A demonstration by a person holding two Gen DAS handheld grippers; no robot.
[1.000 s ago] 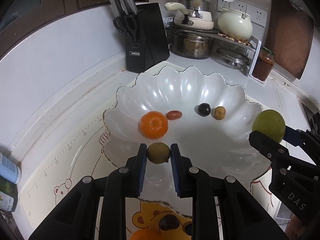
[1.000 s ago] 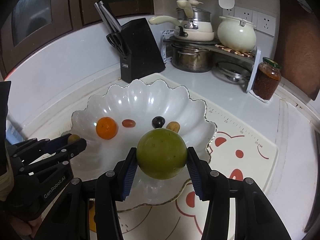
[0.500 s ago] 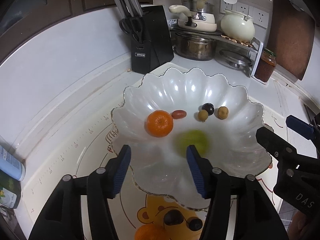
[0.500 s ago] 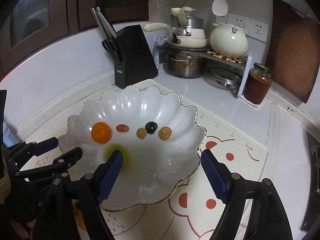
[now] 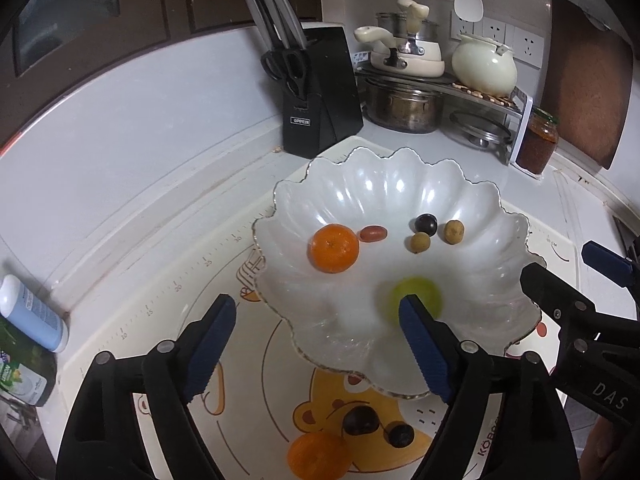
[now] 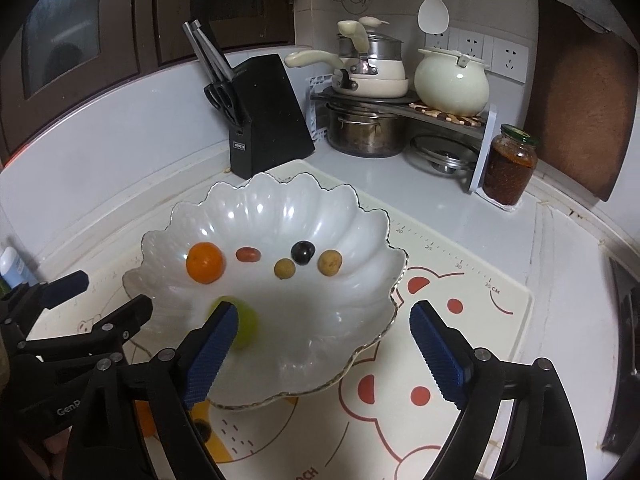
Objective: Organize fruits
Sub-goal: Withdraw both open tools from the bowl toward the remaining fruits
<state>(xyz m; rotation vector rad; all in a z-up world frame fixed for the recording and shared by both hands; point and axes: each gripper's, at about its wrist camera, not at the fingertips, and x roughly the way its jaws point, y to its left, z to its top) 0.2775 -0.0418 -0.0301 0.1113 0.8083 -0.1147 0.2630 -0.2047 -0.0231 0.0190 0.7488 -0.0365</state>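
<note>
Near, on the mat (image 5: 248, 408): orange (image 5: 318, 456) and two dark fruits (image 5: 361, 420) outstanding; left gripper (image 5: 316, 344) and right gripper (image 6: 322, 350) now both spread empty; farther, bowl (image 5: 400, 168) newly holds blurred green fruit (image 5: 420, 296) and small brown fruit (image 5: 420, 243).

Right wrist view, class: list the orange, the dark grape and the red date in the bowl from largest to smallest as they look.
1. orange
2. red date and dark grape: too close in apparent size to rank.
All lie in the bowl, at similar distance.

right tongs (image 6: 322, 346) spread wide, green fruit (image 6: 242, 326) blurred in bowl (image 6: 360, 216)
</note>
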